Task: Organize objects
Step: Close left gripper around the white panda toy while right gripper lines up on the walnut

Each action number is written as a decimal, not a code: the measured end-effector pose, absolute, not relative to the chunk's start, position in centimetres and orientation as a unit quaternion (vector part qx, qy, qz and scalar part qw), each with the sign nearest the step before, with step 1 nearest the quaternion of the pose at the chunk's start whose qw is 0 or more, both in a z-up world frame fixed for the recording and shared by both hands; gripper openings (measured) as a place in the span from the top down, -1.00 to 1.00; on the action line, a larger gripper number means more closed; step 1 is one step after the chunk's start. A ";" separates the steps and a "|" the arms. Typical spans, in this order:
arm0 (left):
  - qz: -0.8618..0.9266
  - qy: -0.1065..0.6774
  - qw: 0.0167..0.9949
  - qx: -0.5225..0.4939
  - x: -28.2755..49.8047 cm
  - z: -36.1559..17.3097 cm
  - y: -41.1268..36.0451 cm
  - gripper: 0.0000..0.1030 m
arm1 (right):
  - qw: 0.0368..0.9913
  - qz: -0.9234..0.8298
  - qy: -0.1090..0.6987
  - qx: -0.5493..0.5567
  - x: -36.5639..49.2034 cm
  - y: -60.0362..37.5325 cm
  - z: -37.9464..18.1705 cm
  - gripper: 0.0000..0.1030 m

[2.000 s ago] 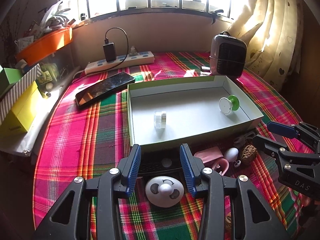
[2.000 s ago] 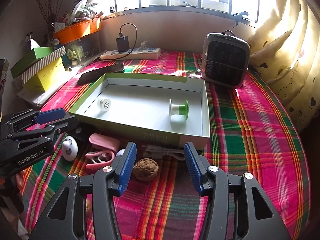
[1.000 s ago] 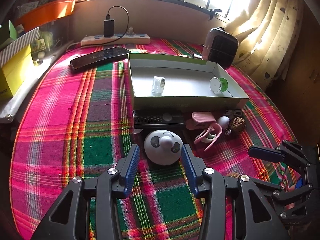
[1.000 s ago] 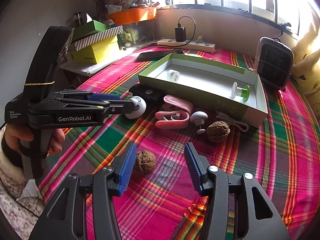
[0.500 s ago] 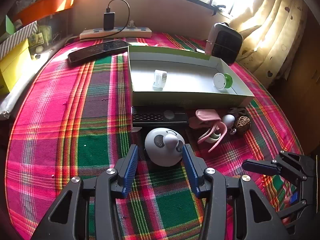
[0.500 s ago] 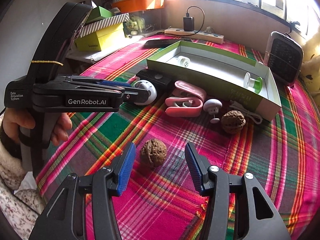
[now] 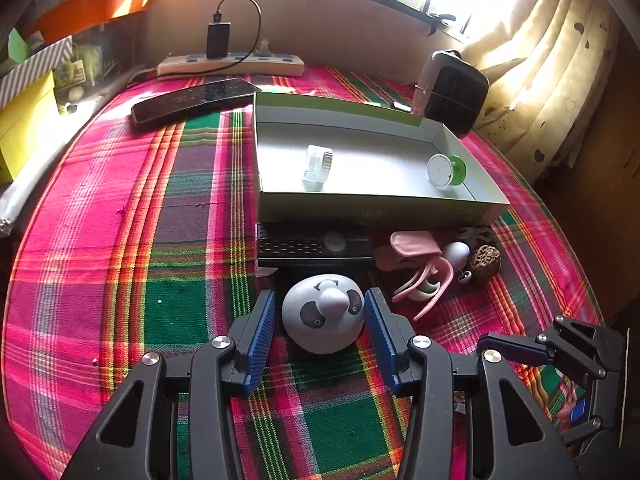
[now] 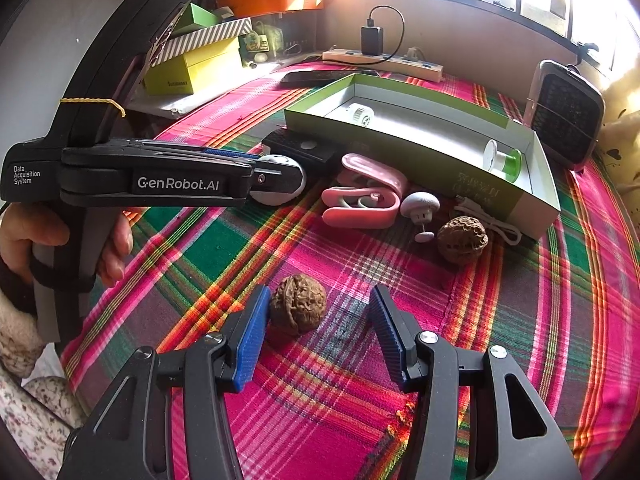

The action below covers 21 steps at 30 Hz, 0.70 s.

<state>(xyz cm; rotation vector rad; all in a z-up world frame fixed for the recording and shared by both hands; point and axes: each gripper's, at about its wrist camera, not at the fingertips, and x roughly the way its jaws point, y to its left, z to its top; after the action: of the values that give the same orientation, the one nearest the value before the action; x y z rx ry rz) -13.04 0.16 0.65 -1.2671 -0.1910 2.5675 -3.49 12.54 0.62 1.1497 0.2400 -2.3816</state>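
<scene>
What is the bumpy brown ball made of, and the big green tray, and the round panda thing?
The brown ball looks like a real walnut: a hard, matte, deeply wrinkled shell. The green tray seems to be cardboard, with thin folded walls, green outside and pale grey inside. The panda thing is probably smooth plastic, since its white dome shows a soft sheen, though rubber is possible.

**Left gripper standing around the panda toy**

The left gripper (image 7: pixel 320 320) is pointing down at the plaid tablecloth (image 7: pixel 120 240). Its blue pads (image 7: pixel 262 328) are standing on both sides of the round panda toy (image 7: pixel 323 318), close to it, but whether they are touching it is not clear. Behind the toy a black device (image 7: pixel 314 245) is lying against the open box (image 7: pixel 360 210). Inside the box a white spool (image 7: pixel 317 162) and a green spool (image 7: pixel 447 169) are resting. The right gripper (image 7: pixel 492 346) is showing at the lower right.
</scene>
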 end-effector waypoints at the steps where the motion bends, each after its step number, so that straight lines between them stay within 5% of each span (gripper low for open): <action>1: 0.886 -0.068 0.136 -0.438 -13.0 0.6 0.1 0.14 | 0.241 -0.871 0.088 0.420 -3.4 12.5 0.6 -0.01; 12: 0.889 -0.062 0.129 -0.435 -13.0 0.7 0.1 0.26 | 0.239 -0.871 0.086 0.420 -3.5 12.7 0.7 0.05; 21: 0.889 -0.062 0.128 -0.435 -13.0 0.7 0.1 0.27 | 0.237 -0.872 0.086 0.420 -3.6 12.8 0.8 0.43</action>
<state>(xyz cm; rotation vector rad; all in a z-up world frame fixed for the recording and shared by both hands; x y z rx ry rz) -12.98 0.12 0.68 -1.2648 -0.1805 2.5865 -3.58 12.81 0.79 1.1505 0.2348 -2.3891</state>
